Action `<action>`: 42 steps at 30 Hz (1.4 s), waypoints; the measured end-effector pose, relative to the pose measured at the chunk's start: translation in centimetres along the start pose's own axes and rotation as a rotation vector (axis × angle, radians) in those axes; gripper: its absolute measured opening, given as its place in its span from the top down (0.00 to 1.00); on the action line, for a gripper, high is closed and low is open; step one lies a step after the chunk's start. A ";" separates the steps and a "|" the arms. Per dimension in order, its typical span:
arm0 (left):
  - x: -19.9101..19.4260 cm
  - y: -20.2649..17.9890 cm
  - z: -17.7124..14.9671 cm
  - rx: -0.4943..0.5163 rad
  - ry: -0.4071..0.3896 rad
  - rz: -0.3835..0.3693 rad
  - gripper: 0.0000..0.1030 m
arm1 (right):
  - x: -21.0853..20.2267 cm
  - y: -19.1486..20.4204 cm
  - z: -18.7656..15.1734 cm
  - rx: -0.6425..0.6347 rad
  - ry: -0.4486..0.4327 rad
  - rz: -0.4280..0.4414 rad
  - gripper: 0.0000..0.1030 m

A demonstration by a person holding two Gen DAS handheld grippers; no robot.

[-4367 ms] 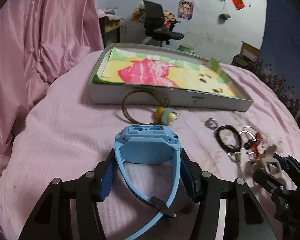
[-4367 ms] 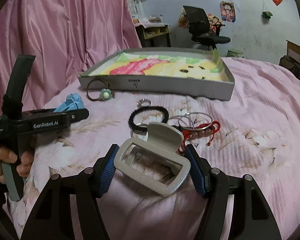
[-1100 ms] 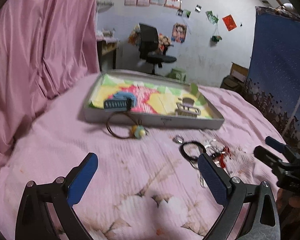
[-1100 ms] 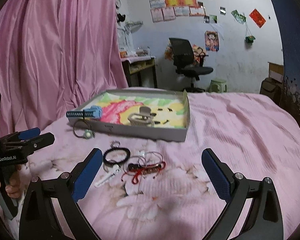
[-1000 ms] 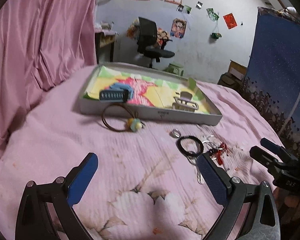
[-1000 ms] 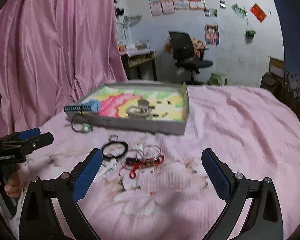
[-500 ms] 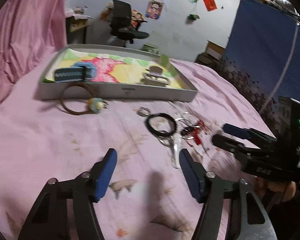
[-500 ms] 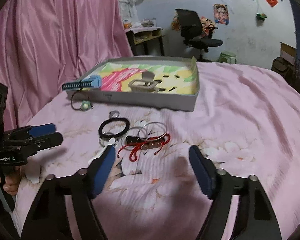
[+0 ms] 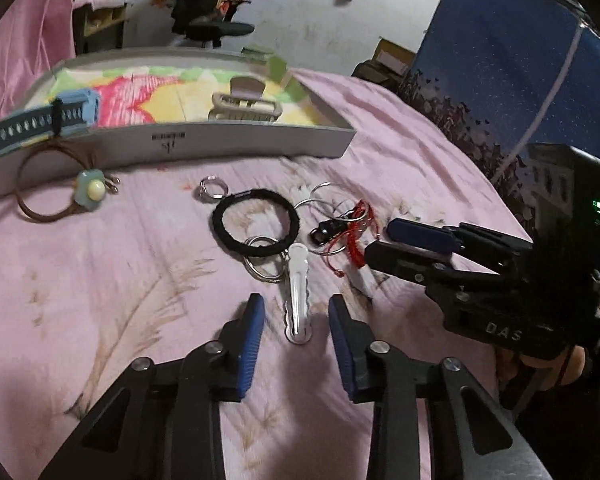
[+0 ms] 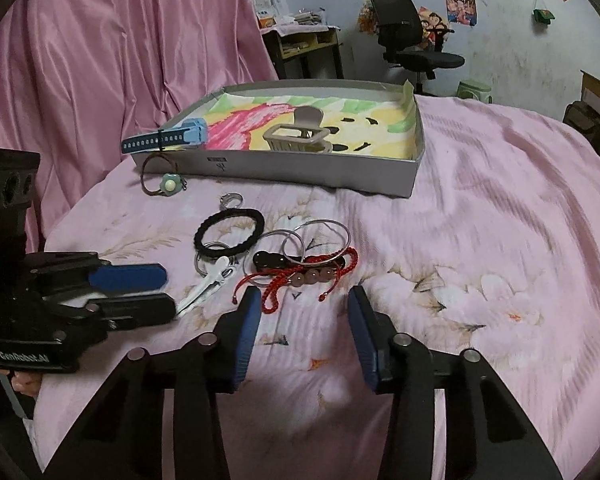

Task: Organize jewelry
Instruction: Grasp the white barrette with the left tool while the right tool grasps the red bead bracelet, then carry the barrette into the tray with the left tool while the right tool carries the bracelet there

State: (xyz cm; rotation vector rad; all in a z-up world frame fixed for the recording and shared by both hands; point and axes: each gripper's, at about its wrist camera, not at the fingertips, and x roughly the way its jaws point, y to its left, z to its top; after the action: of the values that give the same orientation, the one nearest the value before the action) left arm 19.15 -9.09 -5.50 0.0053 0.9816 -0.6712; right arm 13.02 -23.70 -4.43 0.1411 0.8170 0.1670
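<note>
My left gripper (image 9: 296,312) jaws, just closing, straddle the white hair clip (image 9: 297,292) untouched; right gripper (image 10: 302,308) jaws likewise near the red cord bracelet (image 10: 300,276), whose contact is unclear. Beyond, the tray (image 10: 300,168) holds a claw clip (image 10: 298,134) and blue watch (image 10: 168,138).

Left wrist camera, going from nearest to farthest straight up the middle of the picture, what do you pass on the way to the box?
Left gripper → white hair clip between its open jaws, which have just been closing → black hair tie → small silver ring → grey box → beige claw clip inside it.
</note>
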 end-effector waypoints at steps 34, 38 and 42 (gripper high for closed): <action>-3.3 1.1 -1.3 -0.122 -0.128 0.052 0.90 | -1.7 1.3 -0.2 -0.034 -0.008 0.106 0.97; -4.0 1.0 -1.3 -0.123 -0.153 0.058 0.90 | -2.7 1.9 0.1 -0.060 -0.053 0.139 0.97; -4.4 1.0 -1.0 -0.124 -0.174 0.066 0.90 | -4.2 2.0 0.5 -0.064 -0.124 0.159 0.97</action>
State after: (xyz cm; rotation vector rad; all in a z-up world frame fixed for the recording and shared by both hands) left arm 17.26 -5.70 -2.97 -0.1279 0.8499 -0.5399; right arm 10.43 -22.59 -0.72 0.1550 0.6761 0.3308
